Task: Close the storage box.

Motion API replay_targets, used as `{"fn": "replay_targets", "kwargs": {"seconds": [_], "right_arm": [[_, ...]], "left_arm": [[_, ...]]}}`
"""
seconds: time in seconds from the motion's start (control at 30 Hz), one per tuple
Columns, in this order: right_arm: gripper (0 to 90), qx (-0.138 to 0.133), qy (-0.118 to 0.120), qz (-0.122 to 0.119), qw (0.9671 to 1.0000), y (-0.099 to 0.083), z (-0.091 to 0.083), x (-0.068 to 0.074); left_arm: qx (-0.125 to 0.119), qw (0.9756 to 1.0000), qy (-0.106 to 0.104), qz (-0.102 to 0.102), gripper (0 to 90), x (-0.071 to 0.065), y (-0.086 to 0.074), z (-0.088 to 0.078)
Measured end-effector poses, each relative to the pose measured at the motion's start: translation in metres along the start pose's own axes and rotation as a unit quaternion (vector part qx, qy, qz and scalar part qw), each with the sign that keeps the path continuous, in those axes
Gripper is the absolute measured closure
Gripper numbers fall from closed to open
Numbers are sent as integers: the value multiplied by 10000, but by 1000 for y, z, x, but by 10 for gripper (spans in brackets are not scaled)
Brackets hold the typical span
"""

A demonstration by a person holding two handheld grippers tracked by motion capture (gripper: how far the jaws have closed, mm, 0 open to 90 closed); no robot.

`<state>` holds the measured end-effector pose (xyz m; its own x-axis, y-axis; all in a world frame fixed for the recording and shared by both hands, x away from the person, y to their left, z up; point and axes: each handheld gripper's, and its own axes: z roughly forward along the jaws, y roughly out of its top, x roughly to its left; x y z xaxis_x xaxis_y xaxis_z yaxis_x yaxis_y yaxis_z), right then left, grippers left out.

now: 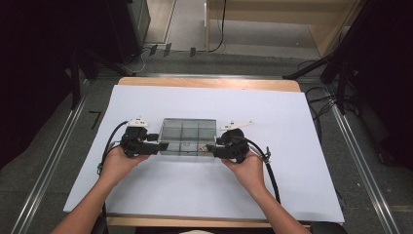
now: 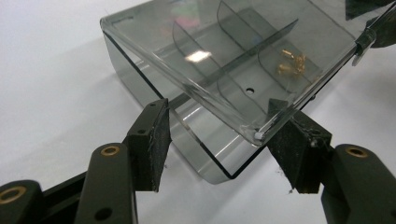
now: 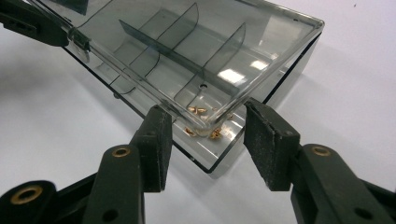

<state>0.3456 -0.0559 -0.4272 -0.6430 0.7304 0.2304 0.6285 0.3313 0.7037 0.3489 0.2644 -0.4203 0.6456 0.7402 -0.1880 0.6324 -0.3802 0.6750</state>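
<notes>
A smoky clear compartment box (image 1: 187,136) lies on the white sheet (image 1: 195,190), its clear lid (image 2: 224,51) raised a little at the near edge. My left gripper (image 1: 163,145) holds the lid's near left corner, and both pads (image 2: 154,140) touch it in the left gripper view (image 2: 217,140). On the near right corner of the lid (image 3: 187,51) my right gripper (image 1: 208,148) is shut, a pad on each side (image 3: 208,135). Small brass pieces (image 3: 198,110) lie in the corner compartment under that grip and also show as brass pieces (image 2: 292,63) in the left gripper view.
The white sheet covers a wooden table (image 1: 209,83) with bare sheet on all sides of the box. Both forearms come in from the near edge. Dark stands and cables stand on the floor around the table.
</notes>
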Motion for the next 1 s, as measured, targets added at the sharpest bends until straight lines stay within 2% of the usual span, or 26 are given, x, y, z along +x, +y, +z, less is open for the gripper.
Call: {"fn": "replay_targets", "kwargs": {"seconds": [0.23,0.53,0.83,1.0], "right_arm": [[530,60,-39,-70,10000,-4,4,0],[527,109,-36,-20,9999,-8,7,-2],[523,120,-68,-61,9999,-10,7,0],[517,149,-73,-92,9998,-12,8,-1]], "left_arm": [[41,10000,-22,33,419,1,-4,4],[12,10000,-56,24,412,2,-6,4],[115,9999,-15,110,415,-1,-6,3],[149,9998,-68,83,414,-1,-10,4]]}}
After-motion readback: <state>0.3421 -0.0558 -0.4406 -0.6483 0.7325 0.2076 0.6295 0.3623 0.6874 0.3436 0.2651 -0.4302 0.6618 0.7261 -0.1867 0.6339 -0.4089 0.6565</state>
